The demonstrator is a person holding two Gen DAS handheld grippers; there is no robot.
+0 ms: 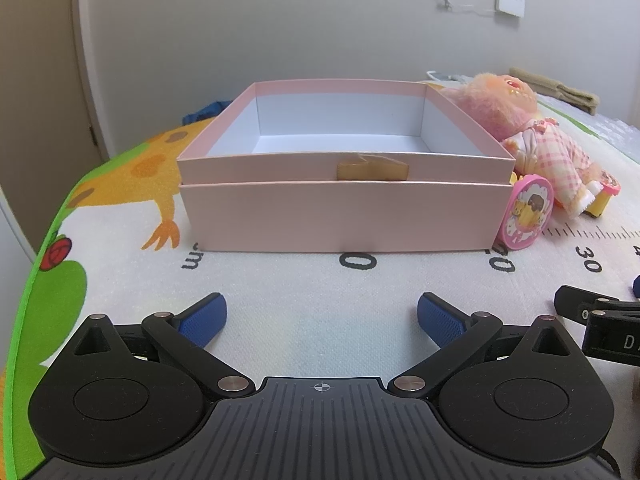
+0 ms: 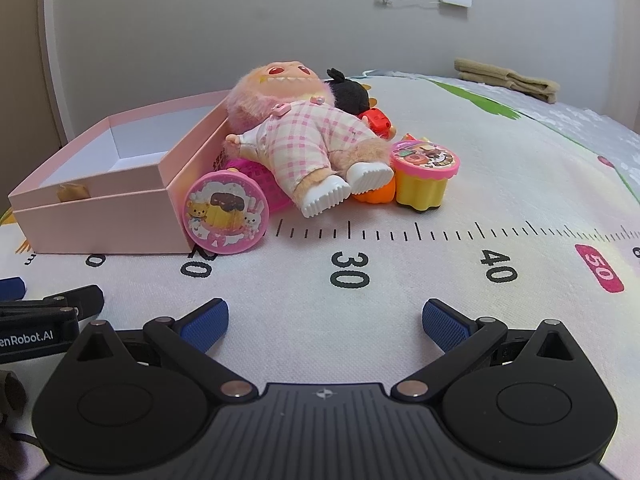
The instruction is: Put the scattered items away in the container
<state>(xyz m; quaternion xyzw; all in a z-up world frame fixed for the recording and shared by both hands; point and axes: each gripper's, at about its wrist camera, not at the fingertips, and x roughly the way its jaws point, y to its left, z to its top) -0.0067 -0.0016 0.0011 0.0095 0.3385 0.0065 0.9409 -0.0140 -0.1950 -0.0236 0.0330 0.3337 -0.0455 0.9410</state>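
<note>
An open pink box (image 1: 344,216) (image 2: 100,216) with a white, bare inside stands on the play mat. Against its right side leans a fuzzy pink doll (image 2: 296,136) (image 1: 532,136) in checked pyjamas. A round pink disc (image 2: 226,213) (image 1: 526,216) with cartoon animals rests on the box's corner. Under the doll lies a pink basket (image 2: 260,176). Beside its feet stand a yellow pudding cup (image 2: 424,176) and an orange toy (image 2: 374,196). A black plush (image 2: 350,94) and a red toy (image 2: 378,120) lie behind. My left gripper (image 1: 322,320) and right gripper (image 2: 325,322) hover open near the mat, holding nothing.
The mat (image 2: 400,264) carries a printed ruler and animal pictures. Folded beige cloth (image 2: 508,80) lies at the far right near the grey wall. Something blue (image 1: 208,112) peeks out behind the box. The right gripper's body (image 1: 600,328) shows at the edge of the left wrist view.
</note>
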